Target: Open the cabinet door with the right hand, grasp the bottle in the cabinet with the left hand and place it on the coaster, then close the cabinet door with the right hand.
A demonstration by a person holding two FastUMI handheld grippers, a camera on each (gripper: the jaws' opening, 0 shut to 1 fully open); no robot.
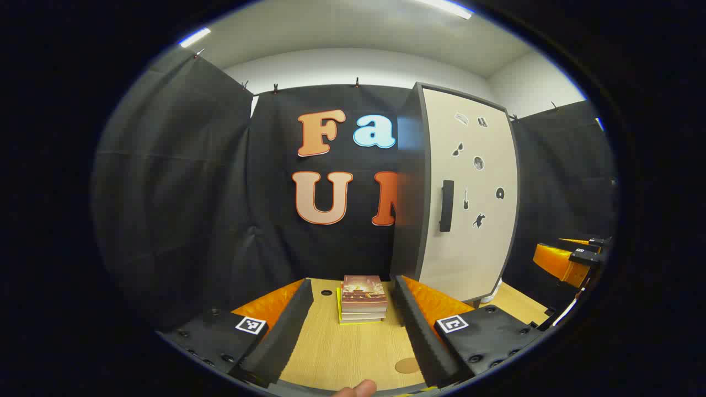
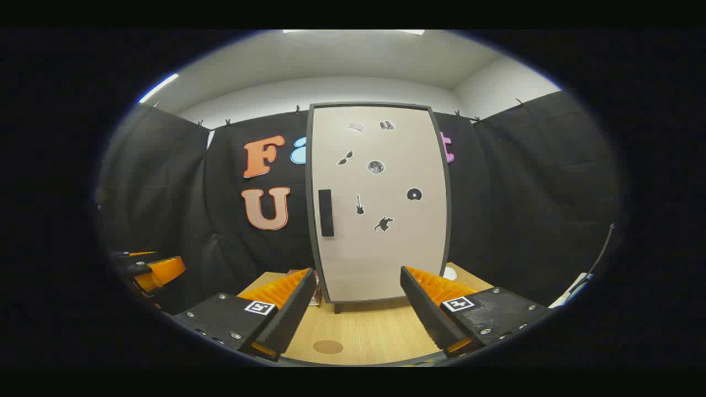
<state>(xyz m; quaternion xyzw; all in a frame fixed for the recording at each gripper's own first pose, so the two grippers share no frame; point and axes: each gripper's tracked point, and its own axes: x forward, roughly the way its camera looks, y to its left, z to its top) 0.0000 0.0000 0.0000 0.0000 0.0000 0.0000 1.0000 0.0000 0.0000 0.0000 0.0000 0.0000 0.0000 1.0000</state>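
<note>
One door (image 2: 380, 204) stands between the claws and the bottle, which must sit out of sight inside the cabinet (image 1: 466, 198); that door is flush shut, its dark handle (image 2: 326, 212) on the left side of the panel. The cabinet stands toward the far edge of the desk (image 2: 364, 331), and the round coaster (image 2: 328, 347) lies near the front edge, well apart from it. By my reading the first step is in hand, with nothing yet touched. The right claw (image 2: 358, 309) hangs short of the door, fingers spread wide and holding nothing; its next move calls for reaching to the handle and pulling. The left claw (image 1: 350, 325) is likewise spread and holding nothing. Its view adds a stack of books (image 1: 363, 299) left of the cabinet, plus the cabinet's dark side wall, while the right gripper view faces the door squarely.
</note>
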